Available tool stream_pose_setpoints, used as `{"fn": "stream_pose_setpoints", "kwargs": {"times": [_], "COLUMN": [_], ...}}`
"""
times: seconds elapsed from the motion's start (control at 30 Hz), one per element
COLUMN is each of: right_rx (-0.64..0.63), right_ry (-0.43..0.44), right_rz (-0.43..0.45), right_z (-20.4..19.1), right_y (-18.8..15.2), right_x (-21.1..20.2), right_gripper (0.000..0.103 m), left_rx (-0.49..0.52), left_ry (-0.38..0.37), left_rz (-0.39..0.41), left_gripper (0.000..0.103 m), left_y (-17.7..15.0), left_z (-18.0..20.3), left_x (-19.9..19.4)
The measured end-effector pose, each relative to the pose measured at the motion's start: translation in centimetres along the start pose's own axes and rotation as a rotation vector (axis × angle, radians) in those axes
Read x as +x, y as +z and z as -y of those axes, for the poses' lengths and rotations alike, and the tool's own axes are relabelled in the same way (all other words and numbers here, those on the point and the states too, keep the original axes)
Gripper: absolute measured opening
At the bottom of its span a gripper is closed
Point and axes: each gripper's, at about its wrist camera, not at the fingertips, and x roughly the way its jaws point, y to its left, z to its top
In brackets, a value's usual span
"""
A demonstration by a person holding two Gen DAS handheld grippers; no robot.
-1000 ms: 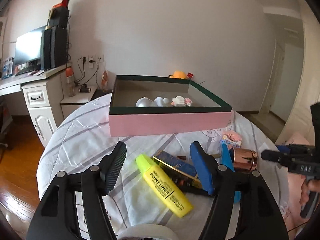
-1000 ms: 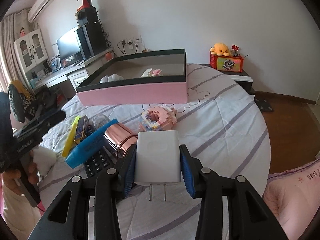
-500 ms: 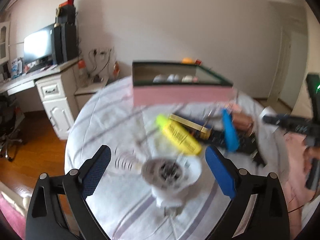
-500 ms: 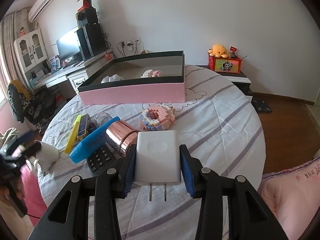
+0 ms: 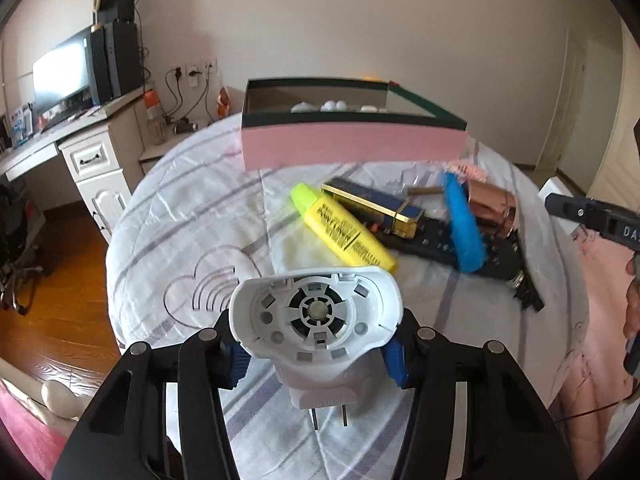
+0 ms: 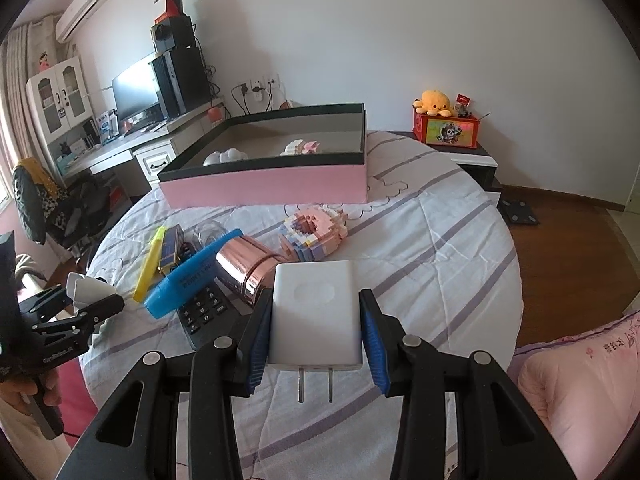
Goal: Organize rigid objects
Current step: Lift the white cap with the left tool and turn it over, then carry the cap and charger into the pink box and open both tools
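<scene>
Both fisheye views ride low over the round table (image 5: pixel 192 216), each looking forward and downward along its own black fingers toward the pink box (image 5: pixel 352 148) at twelve o'clock. The left wrist view sits close at the table's near-left edge, the right wrist view further right. They share the box, the table and the clutter of objects in front of the box.

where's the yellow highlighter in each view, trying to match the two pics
Left wrist view: the yellow highlighter lies centre frame on the tablecloth, cap toward the pink box, just left of the navy and gold case.
Right wrist view: the highlighter sits at left, seen end-on as a thin strip, beside the blue highlighter.
Shared landmark: the pink box with dark rim, behind the clutter in both views.
</scene>
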Motion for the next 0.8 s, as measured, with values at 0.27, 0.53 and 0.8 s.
{"fn": "stream_pose_setpoints", "kwargs": {"times": [0.27,0.53,0.8], "right_rx": [-0.031,-0.090,-0.131], "right_ry": [0.017,0.039,0.036], "right_rz": [0.027,0.088,0.137], "right_z": [-1.0,-2.6,-3.4], "right_y": [1.4,4.8,8.8], "right_x": [-0.6,-1.5,-1.0], "right_gripper": [0.042,0.042,0.042], "left_rx": [0.012,0.022,0.057], "left_ry": [0.006,-0.007,-0.030], "left_rz": [0.064,0.148,0.181], "left_gripper": [0.053,0.054,0.054], "left_y": [2.9,7.7,12.1], "left_z": [0.7,1.5,2.2], "left_x": [-2.2,-3.6,-2.4]}}
